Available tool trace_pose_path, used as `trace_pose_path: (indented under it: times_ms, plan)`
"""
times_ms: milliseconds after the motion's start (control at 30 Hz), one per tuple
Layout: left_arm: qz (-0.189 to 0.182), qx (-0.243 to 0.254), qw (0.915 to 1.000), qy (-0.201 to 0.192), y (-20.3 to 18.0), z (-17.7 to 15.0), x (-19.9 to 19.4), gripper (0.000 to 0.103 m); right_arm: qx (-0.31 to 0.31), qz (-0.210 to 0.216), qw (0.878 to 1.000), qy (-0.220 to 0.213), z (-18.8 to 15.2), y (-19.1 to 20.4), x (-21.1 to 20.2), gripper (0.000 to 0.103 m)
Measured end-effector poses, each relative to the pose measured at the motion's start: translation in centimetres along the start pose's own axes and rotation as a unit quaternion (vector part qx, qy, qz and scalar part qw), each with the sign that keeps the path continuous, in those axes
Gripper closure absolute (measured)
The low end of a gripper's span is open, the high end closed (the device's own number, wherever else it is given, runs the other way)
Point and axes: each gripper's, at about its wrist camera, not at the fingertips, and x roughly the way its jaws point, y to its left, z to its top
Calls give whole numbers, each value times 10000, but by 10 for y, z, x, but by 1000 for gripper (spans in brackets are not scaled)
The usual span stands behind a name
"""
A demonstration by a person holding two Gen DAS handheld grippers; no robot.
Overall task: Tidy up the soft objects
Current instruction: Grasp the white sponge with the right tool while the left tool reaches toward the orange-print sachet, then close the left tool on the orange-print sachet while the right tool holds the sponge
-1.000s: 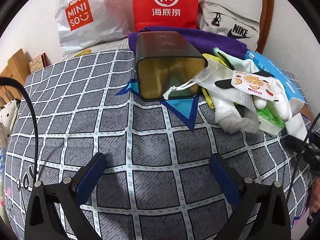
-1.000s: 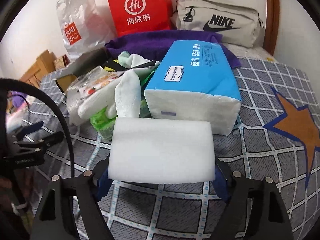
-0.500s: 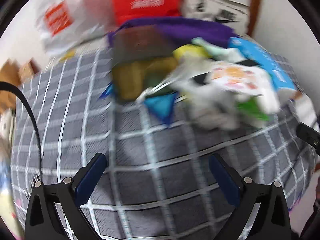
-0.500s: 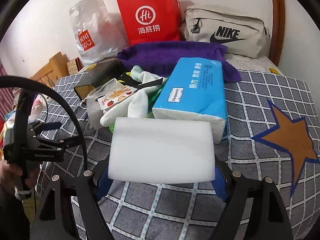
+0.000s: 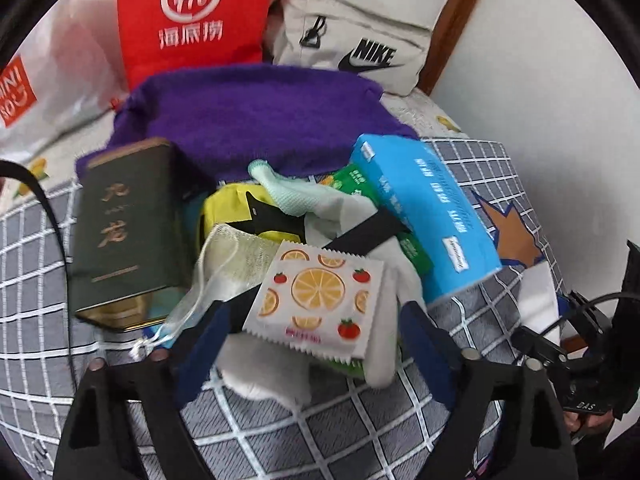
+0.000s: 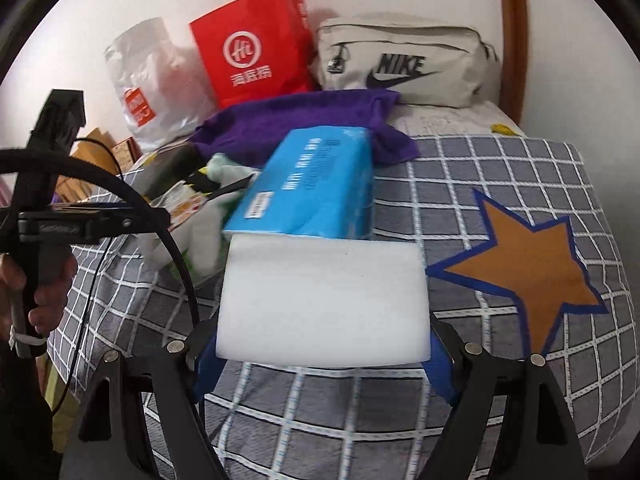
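My right gripper is shut on a white foam sponge block and holds it above the checked bedspread. My left gripper is open, its jaws on either side of the near end of a pile: a fruit-print wet-wipe packet, a white glove, a mesh drawstring pouch, a green tissue pack. A blue tissue pack lies right of the pile; it also shows in the right wrist view. A purple cloth lies behind.
A dark green tin box lies left of the pile. A red Hi bag, a Miniso bag and a beige Nike bag stand against the wall. An orange star patch marks the bedspread at right.
My left gripper has swung right and moved forward up to the pile, still open. My right gripper has lifted and drawn back slightly with the sponge block in it.
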Motion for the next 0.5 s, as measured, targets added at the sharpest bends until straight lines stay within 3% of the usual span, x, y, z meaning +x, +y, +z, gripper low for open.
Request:
trace_pose_path:
  times_ms: [333,400,500]
  plan:
    - [242,308,9989,238,-7,9,20,21,121,-29,9999,116,9,-14,11,22]
    - [261,417,9983,301,-8,10,23,36,89,-20,9999,138,10,-13,13,22]
    - [301,594,9972,334,-10,11,22,47,36,-39,9999,143,13,-10,14,22]
